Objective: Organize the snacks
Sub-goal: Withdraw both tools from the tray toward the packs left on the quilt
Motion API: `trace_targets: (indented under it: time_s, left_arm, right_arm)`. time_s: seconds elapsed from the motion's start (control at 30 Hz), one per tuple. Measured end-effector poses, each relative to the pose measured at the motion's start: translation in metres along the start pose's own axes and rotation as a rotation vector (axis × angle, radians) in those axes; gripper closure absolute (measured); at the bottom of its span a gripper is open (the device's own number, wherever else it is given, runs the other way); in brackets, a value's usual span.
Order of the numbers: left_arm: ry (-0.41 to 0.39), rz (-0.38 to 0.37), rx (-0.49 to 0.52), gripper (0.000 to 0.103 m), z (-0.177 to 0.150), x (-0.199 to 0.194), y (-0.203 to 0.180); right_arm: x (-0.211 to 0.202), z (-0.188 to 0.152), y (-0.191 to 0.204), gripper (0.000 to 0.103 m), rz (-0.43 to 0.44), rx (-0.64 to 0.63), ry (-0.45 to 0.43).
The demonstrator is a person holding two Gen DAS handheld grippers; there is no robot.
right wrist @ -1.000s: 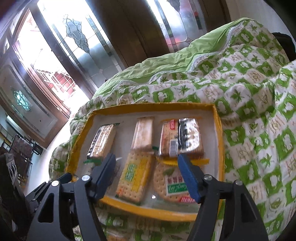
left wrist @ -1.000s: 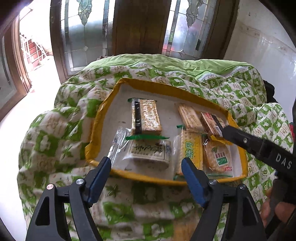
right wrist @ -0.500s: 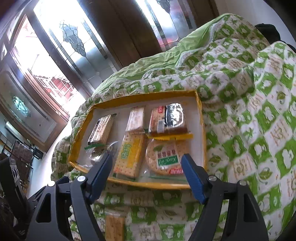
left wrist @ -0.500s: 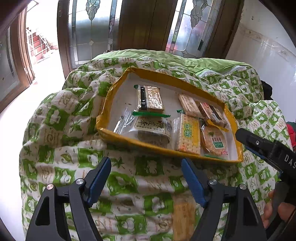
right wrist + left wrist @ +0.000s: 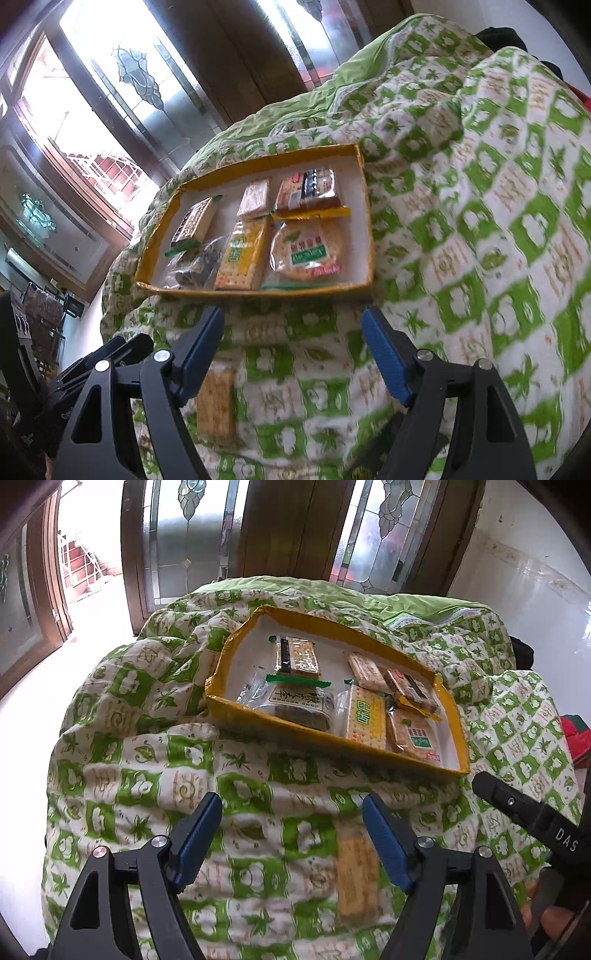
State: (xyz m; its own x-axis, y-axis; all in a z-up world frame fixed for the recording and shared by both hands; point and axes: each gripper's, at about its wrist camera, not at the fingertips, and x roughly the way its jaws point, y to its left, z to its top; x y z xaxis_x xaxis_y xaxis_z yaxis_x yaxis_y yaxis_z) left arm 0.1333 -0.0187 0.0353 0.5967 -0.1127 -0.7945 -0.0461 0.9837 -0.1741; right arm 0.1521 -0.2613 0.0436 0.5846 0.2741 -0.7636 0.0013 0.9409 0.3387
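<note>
Yellow tray (image 5: pixel 295 731) of snacks lies ahead of both tools; left tool (image 5: pixel 291 834) gapes empty above a stray cracker pack (image 5: pixel 356 871); soft quilt (image 5: pixel 147 775) could let it slip.

Quilt (image 5: pixel 122 746): green and white checks, leaf motifs.
Tray (image 5: pixel 332 744): yellow rim, white floor.
Pads (image 5: pixel 197 836): blue; arms black.
Cracker pack (image 5: pixel 364 718), beyond tongs: yellow, green print.
Loose pack (image 5: pixel 356 871), between tongs: tan.
</note>
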Motion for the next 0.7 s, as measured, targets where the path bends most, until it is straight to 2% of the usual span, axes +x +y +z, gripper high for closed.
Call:
trace_targets:
  time_s: [0.5,0.7]
  left_arm:
    - [0.018,-0.018,-0.002,0.022,-0.052,-0.028,-0.003]
    - [0.031,-0.024,-0.001,0.022,-0.068,-0.029,-0.003]
  right_arm:
    - [-0.039,-0.054,-0.037,0.026,-0.013,0.065,0.045]
    - [-0.046,-0.062,-0.037,0.026,-0.010,0.058,0.053]
